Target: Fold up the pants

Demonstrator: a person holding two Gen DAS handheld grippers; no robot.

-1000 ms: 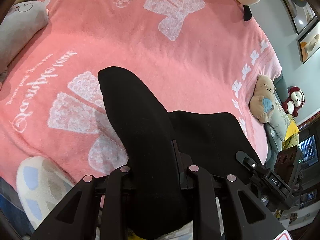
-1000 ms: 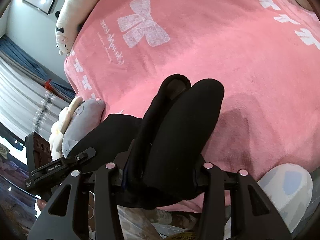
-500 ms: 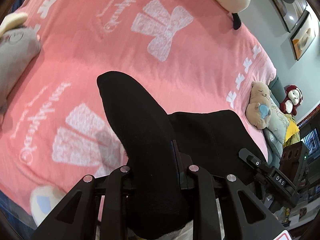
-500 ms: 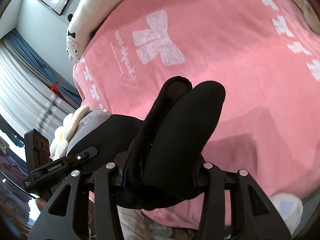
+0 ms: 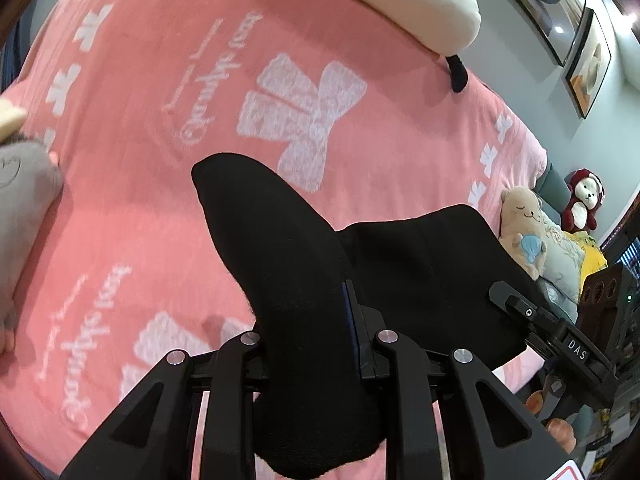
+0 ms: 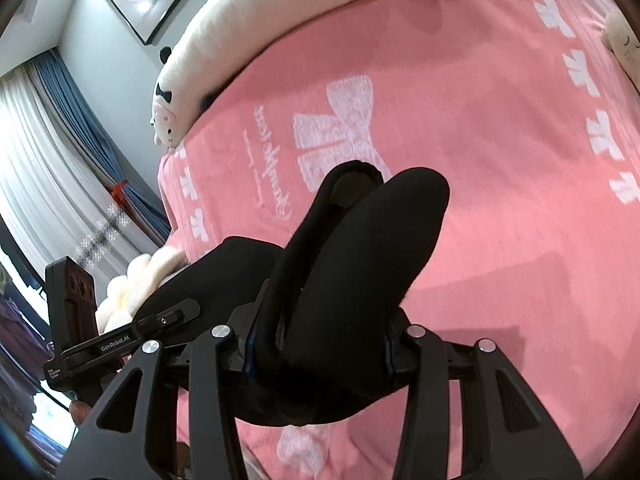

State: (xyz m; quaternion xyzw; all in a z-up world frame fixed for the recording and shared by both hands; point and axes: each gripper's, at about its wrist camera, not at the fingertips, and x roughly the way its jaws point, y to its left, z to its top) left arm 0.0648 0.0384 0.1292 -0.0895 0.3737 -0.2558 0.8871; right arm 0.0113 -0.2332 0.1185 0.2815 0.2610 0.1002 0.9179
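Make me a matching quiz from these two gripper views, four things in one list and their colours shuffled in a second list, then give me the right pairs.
Things:
1. pants
2. blanket
3. long pillow
4. curtain tie

Colours:
A. red
B. cream white
C. black
D. pink with white bows

Pairs: 1-C, 2-D, 3-B, 4-A
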